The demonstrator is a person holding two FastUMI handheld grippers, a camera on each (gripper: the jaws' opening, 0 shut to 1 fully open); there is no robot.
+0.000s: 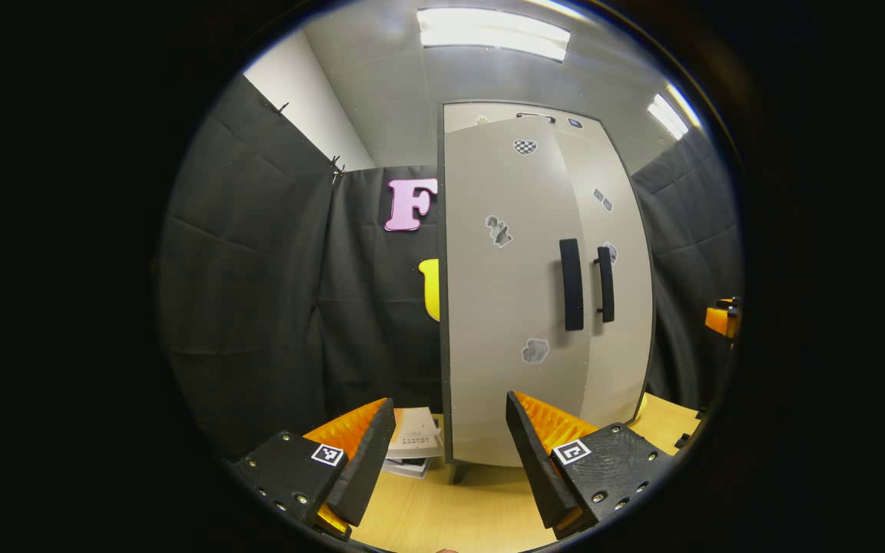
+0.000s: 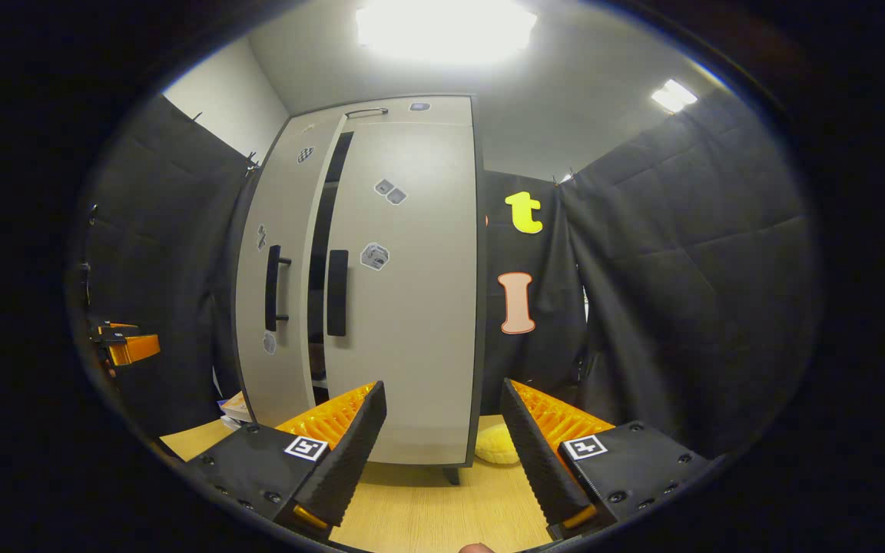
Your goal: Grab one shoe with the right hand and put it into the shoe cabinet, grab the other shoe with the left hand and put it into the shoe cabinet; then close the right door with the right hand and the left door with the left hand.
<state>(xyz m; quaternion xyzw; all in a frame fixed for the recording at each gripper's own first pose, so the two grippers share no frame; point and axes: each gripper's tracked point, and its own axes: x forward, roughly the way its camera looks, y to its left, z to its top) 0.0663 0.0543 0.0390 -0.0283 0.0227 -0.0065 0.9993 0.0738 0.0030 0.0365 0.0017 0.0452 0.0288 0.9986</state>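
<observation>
Straight ahead of both grippers, the shoe cabinet (image 2: 381, 292) is standing upright on the wooden table (image 2: 427, 514), its left door (image 2: 273, 261) sitting slightly ajar. Left gripper (image 1: 450, 442) and right gripper (image 2: 442, 430) are hovering wide, empty; the left door's vertical handle (image 1: 571, 284) is lying nearer the left one.

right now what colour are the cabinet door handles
Black, on pale grey doors; the handles show best in the left gripper view.
</observation>
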